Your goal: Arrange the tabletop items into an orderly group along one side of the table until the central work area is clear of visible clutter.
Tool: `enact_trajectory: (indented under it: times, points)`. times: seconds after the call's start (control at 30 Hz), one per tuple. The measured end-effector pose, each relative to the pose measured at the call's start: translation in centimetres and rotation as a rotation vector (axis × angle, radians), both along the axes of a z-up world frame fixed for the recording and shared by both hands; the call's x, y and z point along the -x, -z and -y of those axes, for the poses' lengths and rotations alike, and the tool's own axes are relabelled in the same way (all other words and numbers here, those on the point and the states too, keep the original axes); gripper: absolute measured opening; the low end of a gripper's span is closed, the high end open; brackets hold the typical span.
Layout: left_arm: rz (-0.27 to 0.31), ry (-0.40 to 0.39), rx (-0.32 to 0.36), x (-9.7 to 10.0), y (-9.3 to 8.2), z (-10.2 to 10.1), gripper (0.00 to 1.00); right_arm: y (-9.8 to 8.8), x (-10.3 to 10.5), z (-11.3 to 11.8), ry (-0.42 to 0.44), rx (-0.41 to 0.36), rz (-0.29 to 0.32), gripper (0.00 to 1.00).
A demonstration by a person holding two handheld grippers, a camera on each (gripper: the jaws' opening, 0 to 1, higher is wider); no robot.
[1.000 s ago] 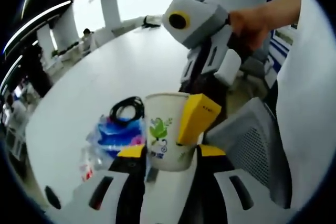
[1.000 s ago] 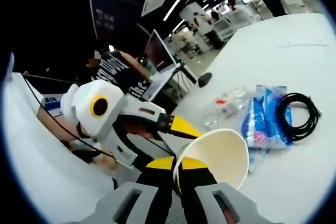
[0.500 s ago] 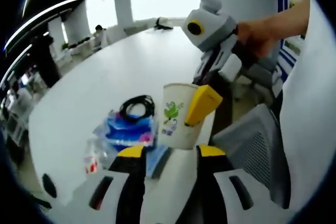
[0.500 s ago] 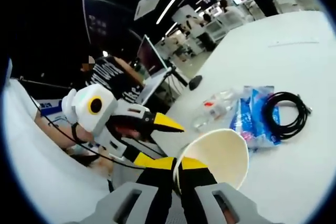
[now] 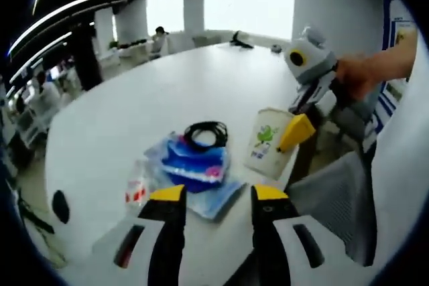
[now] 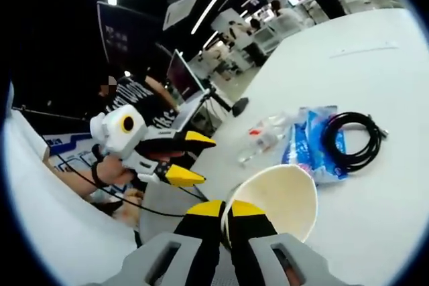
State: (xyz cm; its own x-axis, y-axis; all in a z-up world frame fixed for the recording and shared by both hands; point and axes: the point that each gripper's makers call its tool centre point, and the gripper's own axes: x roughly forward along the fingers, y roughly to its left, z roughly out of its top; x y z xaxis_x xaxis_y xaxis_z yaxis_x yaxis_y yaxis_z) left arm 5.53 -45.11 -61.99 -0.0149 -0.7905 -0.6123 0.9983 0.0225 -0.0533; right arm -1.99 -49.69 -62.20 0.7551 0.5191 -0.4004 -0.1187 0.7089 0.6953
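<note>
Past the tips of the left gripper (image 5: 211,195), whose two yellow-tipped jaws stand apart with nothing between them, a blue plastic bag (image 5: 193,165) lies flat on the big white table (image 5: 134,112), and a coil of black cable (image 5: 206,133) rests on the far end of the bag. Just beyond the left jaw's tip, touching the bag's side, is a small clear packet with a red spot (image 5: 136,191). Beyond the right jaw's tip a paper cup (image 5: 270,142) with a green leaf picture stands near the table's edge, and the right gripper (image 5: 297,132) has its jaws pinched on the cup's rim, with a person's hand (image 5: 358,78) holding that gripper. In the right gripper view the cup (image 6: 276,200) sits right at the jaw tips, its open mouth facing the camera, and the two jaws are pressed close together on its rim. Past the cup lie the blue bag (image 6: 310,152), the black cable (image 6: 353,138) and the clear packet (image 6: 263,140), all close together on the white table (image 6: 375,58). To the left of the jaws the left gripper (image 6: 175,160) hangs with its jaws wide apart, away from the cup, held by a hand (image 6: 110,173)
</note>
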Motion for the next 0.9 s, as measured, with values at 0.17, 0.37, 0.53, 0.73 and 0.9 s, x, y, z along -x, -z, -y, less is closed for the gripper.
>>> enact_trajectory:
  times: [0.17,0.37,0.53,0.73,0.9]
  points:
    - [-0.02,-0.074,0.023,-1.6,-0.6,-0.5,0.37,-0.1,0.0,0.5,0.02,-0.001,-0.002,0.0]
    - [-0.052,-0.178,0.057,-4.0,-1.4,-1.5,0.37,0.0,-0.1,0.9,0.031,-0.002,-0.007,0.0]
    - [-0.073,-0.26,0.086,-6.7,-1.5,-2.9,0.37,-0.1,-0.3,1.2,0.035,-0.002,-0.009,0.0]
    - [-0.08,-0.316,0.105,-8.2,-1.8,-4.0,0.4,-0.3,-0.8,1.4,0.031,0.0,-0.01,0.0]
    - [-0.082,-0.35,0.107,-9.4,-1.6,-5.0,0.43,-0.5,-1.2,1.6,0.024,0.007,-0.012,0.0]
